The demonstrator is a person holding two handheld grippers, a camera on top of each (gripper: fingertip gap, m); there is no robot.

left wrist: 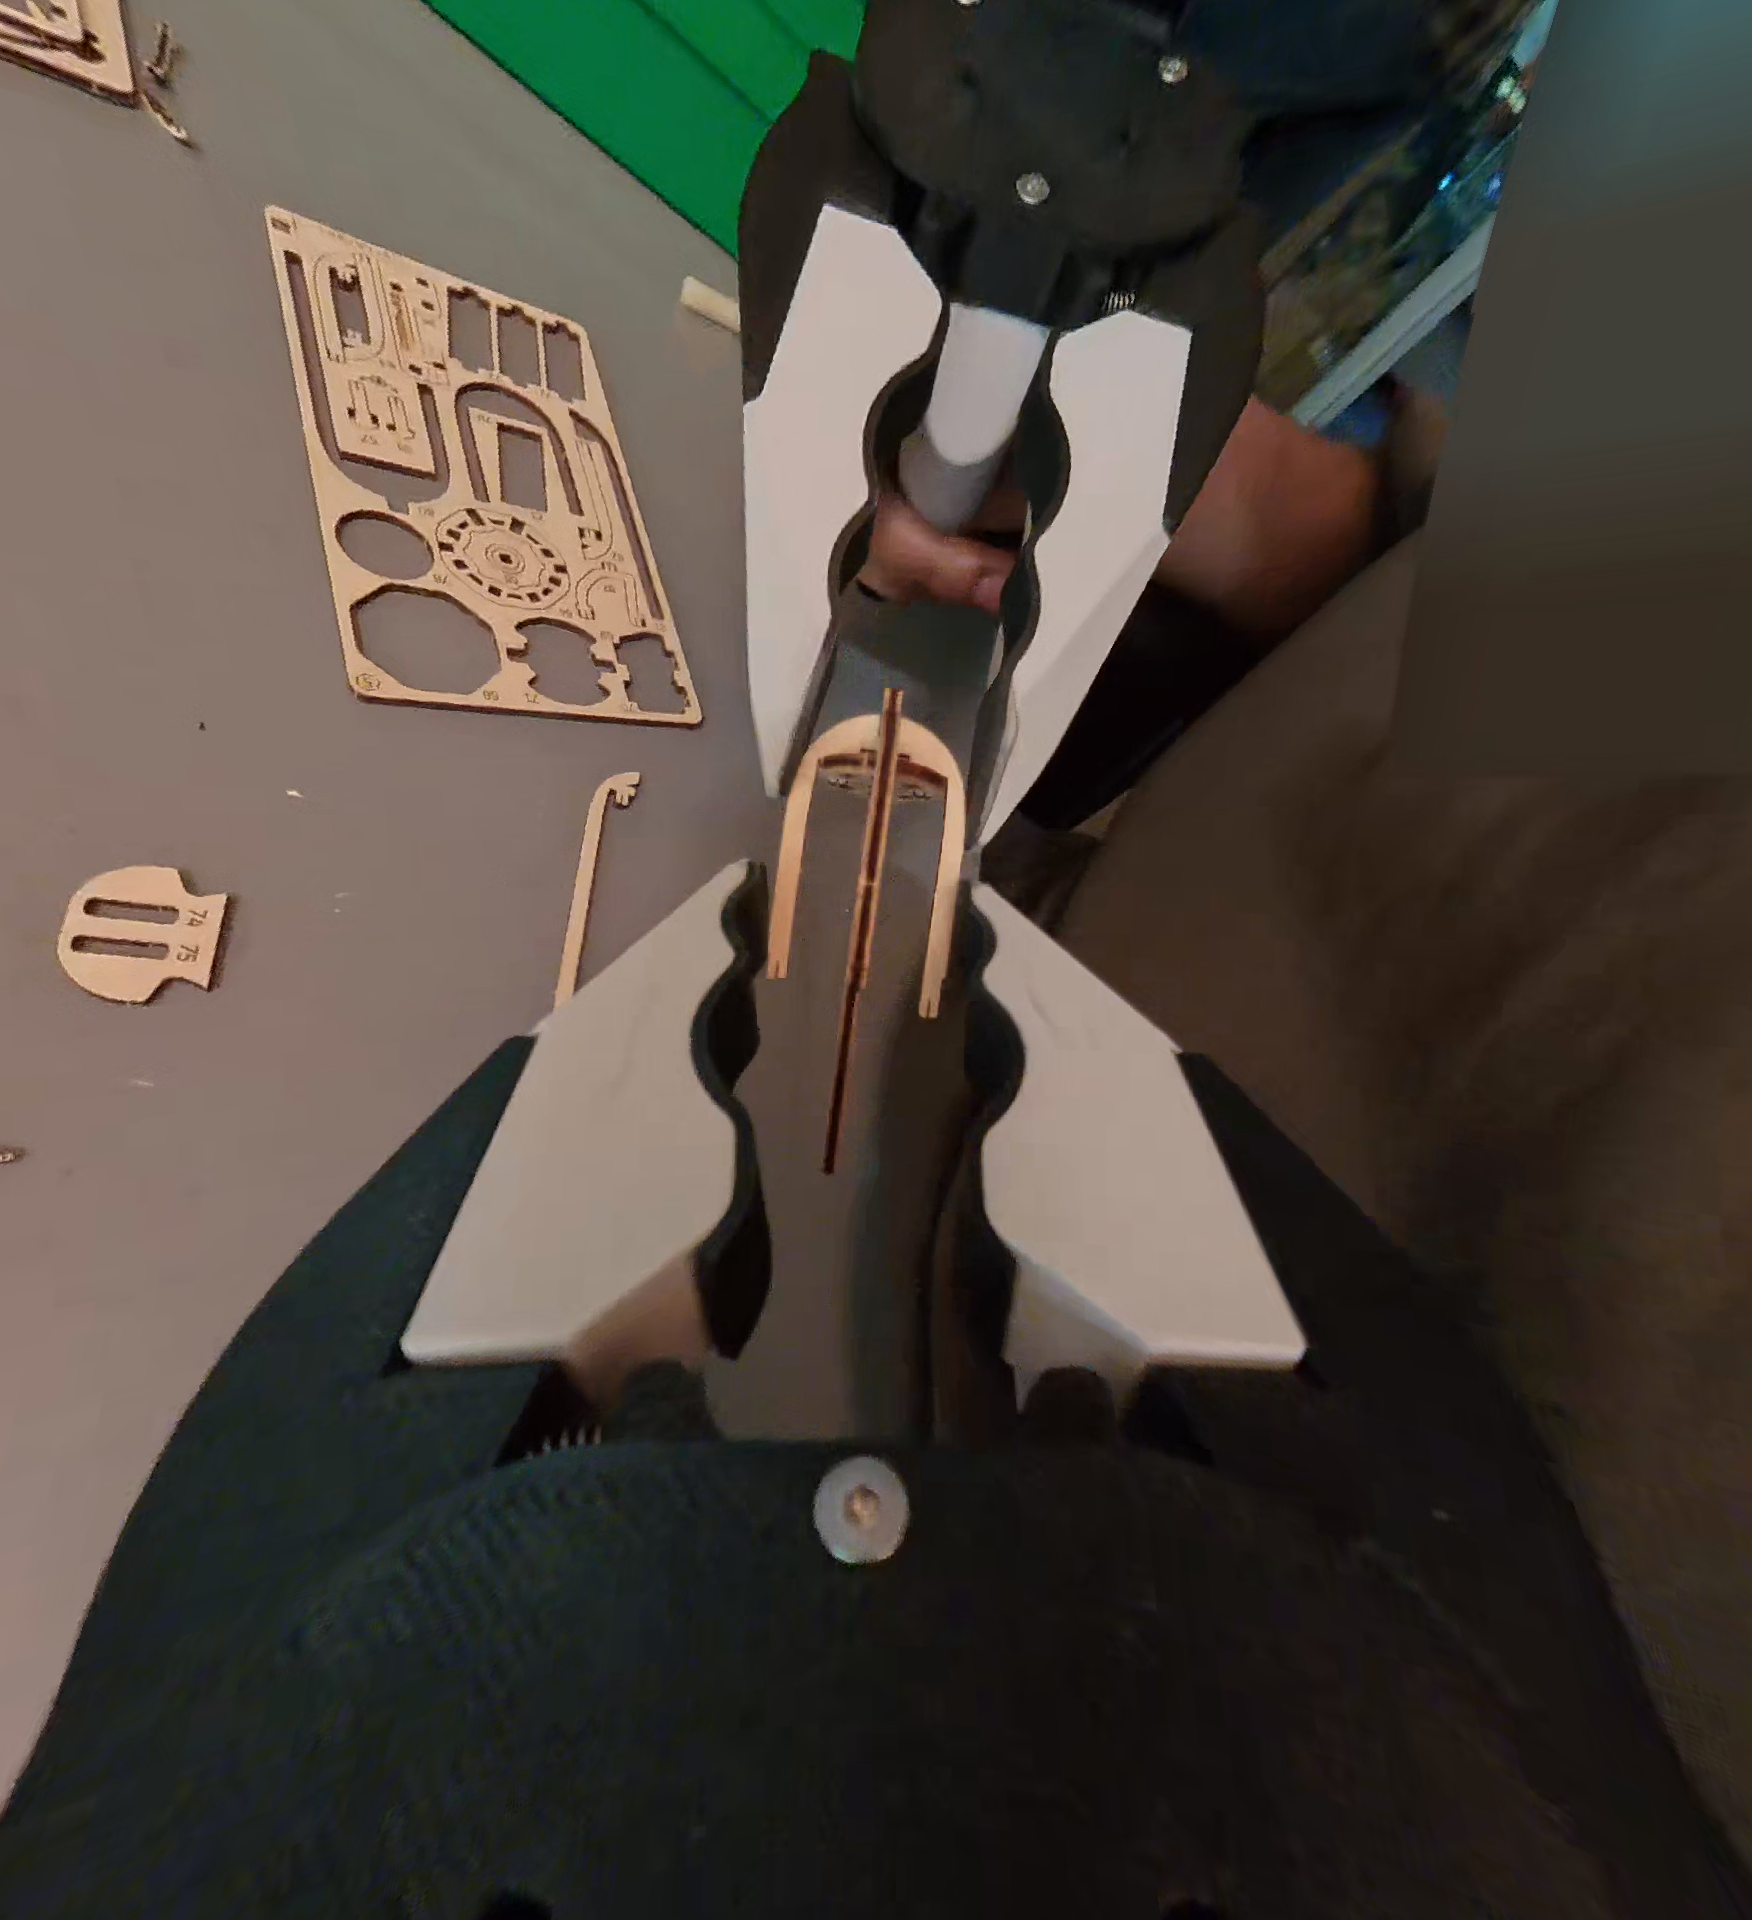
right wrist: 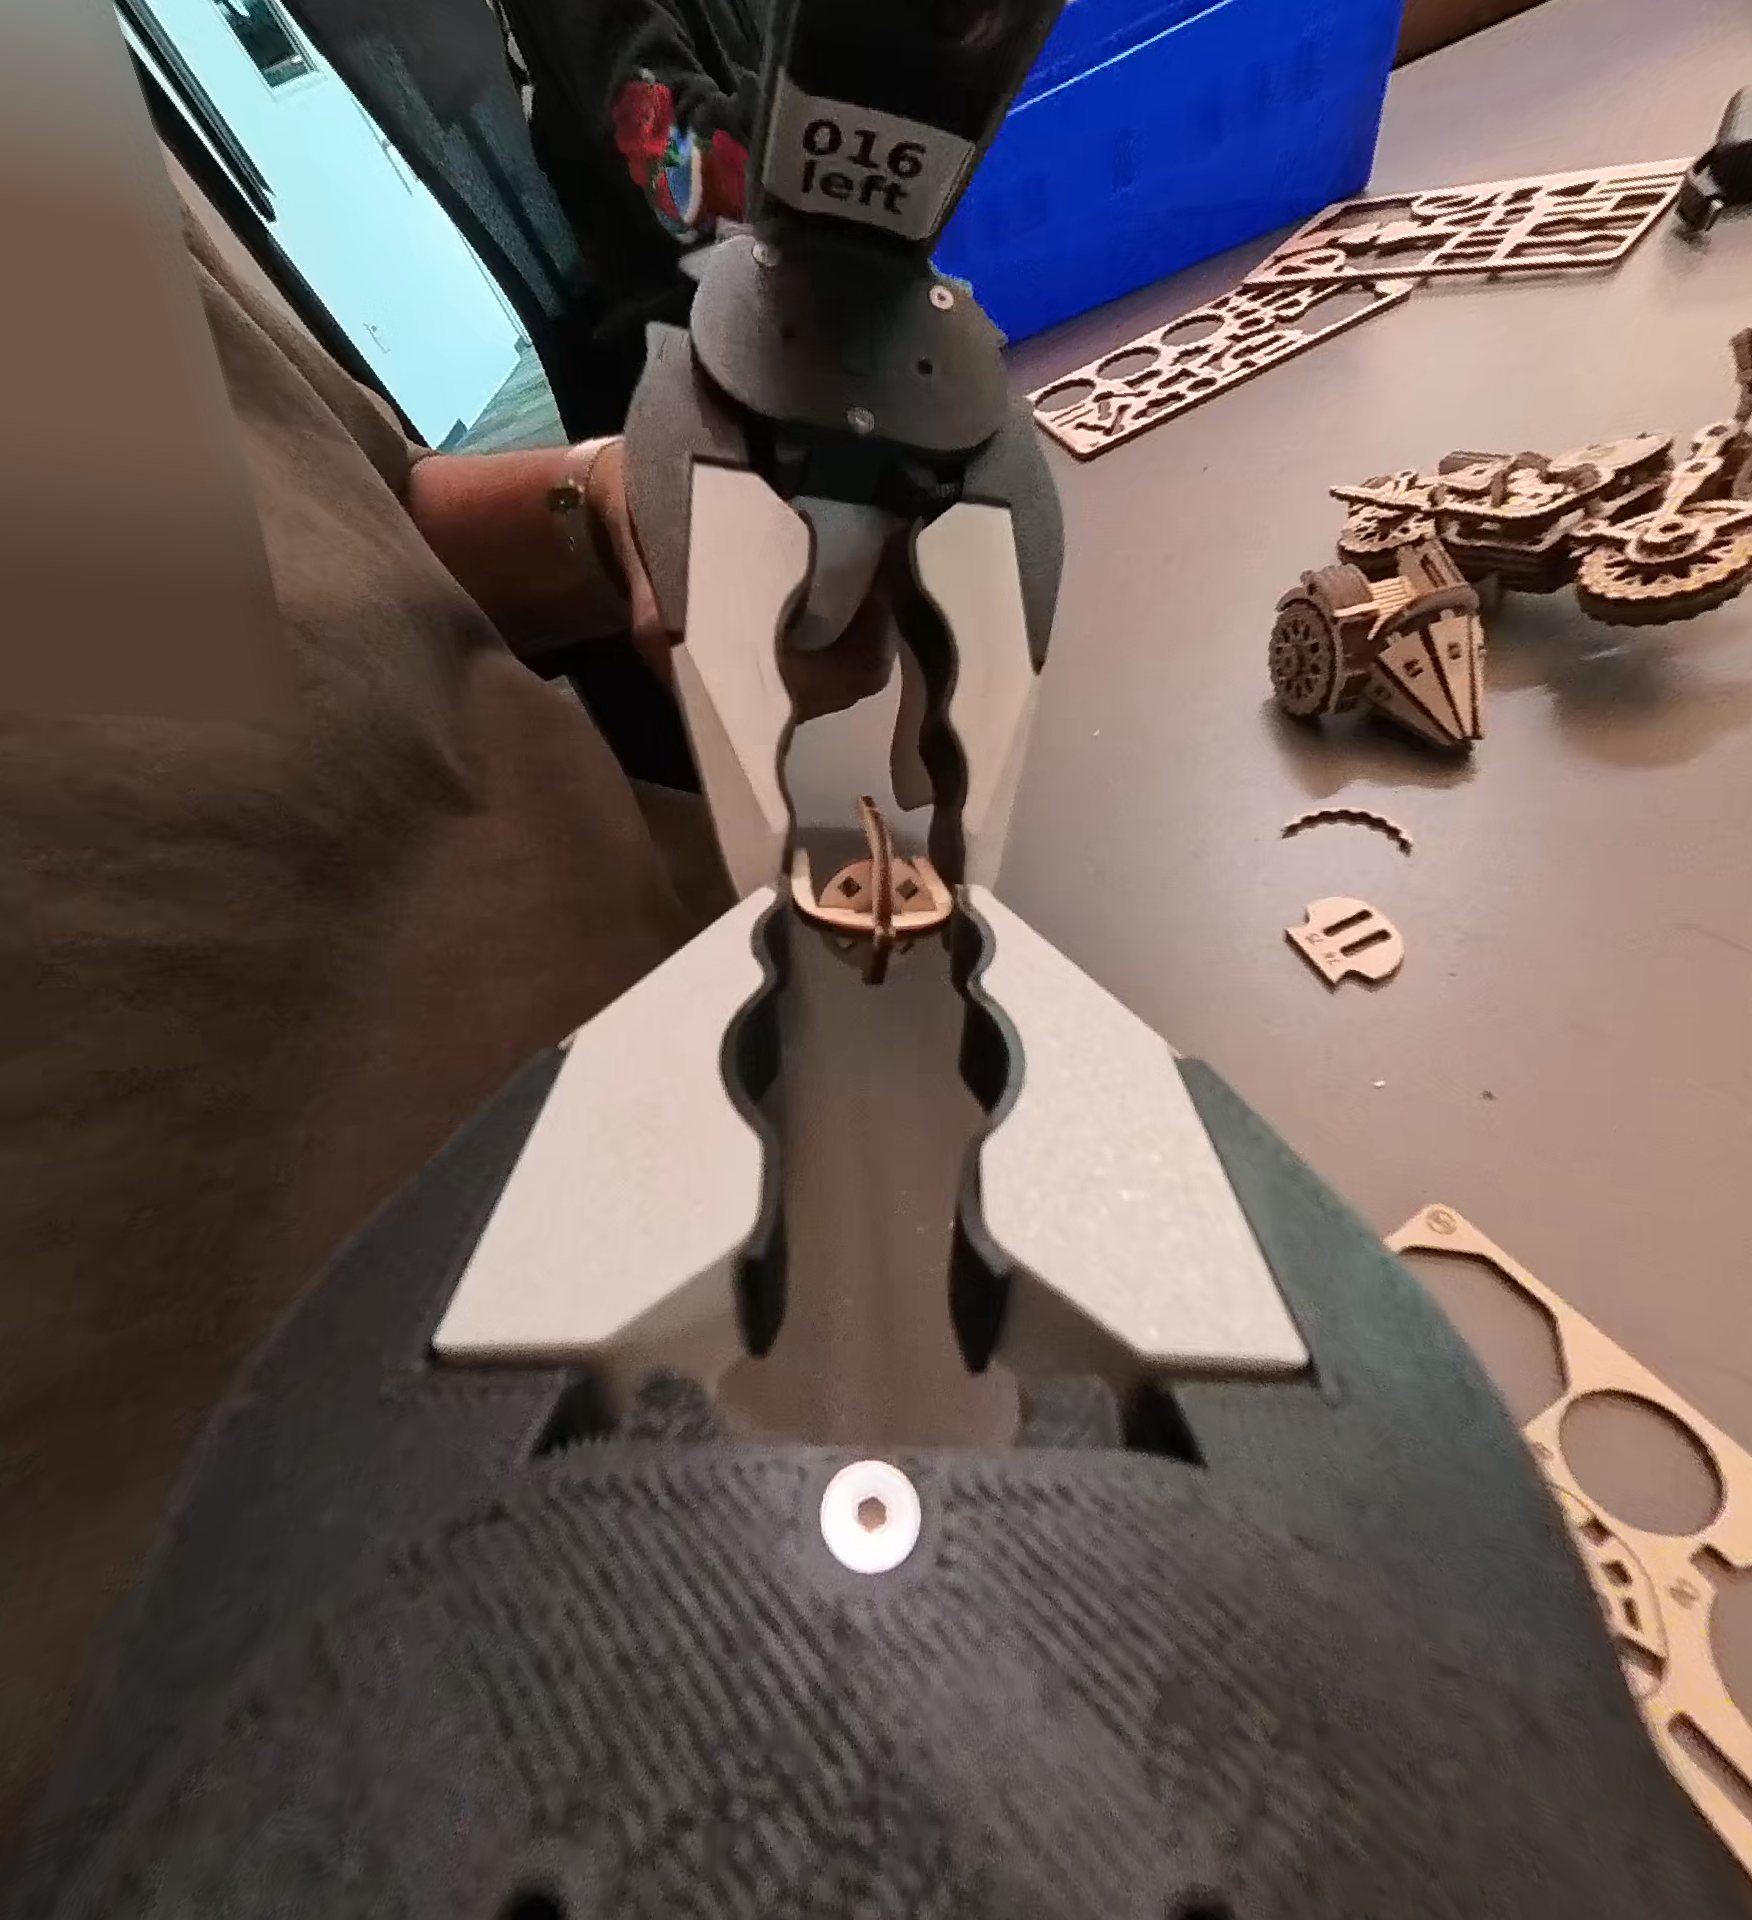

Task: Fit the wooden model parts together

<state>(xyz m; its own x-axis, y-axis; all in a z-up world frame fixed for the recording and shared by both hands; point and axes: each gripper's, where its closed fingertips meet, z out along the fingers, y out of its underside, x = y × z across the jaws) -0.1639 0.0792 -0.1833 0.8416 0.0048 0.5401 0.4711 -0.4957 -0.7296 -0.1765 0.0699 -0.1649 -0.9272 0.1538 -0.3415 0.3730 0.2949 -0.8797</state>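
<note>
Left wrist view first: the left claw (left wrist: pixel 861 904) is closed in on the arched wooden piece (left wrist: pixel 856 753). Its fingertips sit against the outer sides of the arch's two legs, and the piece is held up off the grey desk (left wrist: pixel 124 644). A thin wooden slat (left wrist: pixel 856 987) runs edge-on through the middle of the arch, straight down the gap between the fingers. Nose to nose with it comes the right claw (left wrist: pixel 882 810), its tips closed around the rounded top of the same arch, with a hand (left wrist: pixel 939 566) behind on its handle. Flat on the desk beside them lie a punched-out parts sheet (left wrist: pixel 482 468), a thin hooked strip (left wrist: pixel 591 883) and a small round piece with two slots (left wrist: pixel 139 933).

Over to the right wrist view: the right claw (right wrist: pixel 867 904) is clamped on the arched wooden piece (right wrist: pixel 830 896), seen end-on here and spanning from one fingertip to the other. The slat (right wrist: pixel 874 862) crosses it upright. The left claw (right wrist: pixel 872 831) meets it tip to tip from the far side.

Further off on the desk (right wrist: pixel 1474 1091) stands a built wooden model (right wrist: pixel 1537 561). Nearer in are a toothed arc (right wrist: pixel 1350 826) and the slotted round piece (right wrist: pixel 1345 940). More parts sheets (right wrist: pixel 1371 281) lie toward the far edge beside a blue bin (right wrist: pixel 1163 135), and another sheet (right wrist: pixel 1630 1455) lies at the near edge.
</note>
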